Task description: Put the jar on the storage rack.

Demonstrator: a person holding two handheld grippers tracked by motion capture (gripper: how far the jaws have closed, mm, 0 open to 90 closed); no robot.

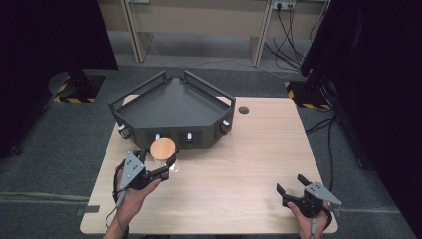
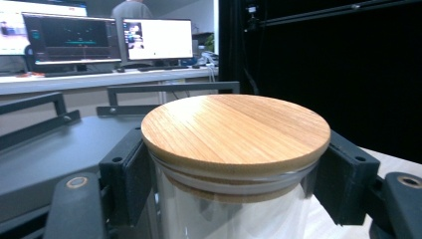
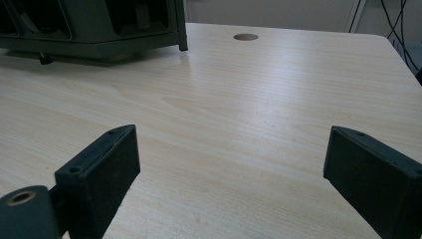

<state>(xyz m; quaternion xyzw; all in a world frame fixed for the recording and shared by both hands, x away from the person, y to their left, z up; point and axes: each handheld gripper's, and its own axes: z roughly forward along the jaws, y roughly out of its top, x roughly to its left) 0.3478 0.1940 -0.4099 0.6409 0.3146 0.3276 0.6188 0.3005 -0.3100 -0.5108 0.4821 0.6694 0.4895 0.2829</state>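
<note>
A clear glass jar (image 2: 224, 214) with a round wooden lid (image 2: 236, 129) is held upright between the pads of my left gripper (image 2: 234, 181), which is shut on it just below the lid. In the high view the jar (image 1: 166, 160) hangs a little above the table, right in front of the dark angular tray (image 1: 149, 107), with my left gripper (image 1: 161, 167) beside it at the table's left. My right gripper (image 1: 293, 184) rests low at the front right of the table, jaws wide apart. Between its fingers (image 3: 99, 174) lies only bare wood.
The tray stands on short feet at the table's back left, with raised rails (image 2: 169, 89) around its edge. A round cable hole (image 1: 243, 109) sits near the back of the table (image 1: 259, 149). Black stands and cables surround the table on the floor.
</note>
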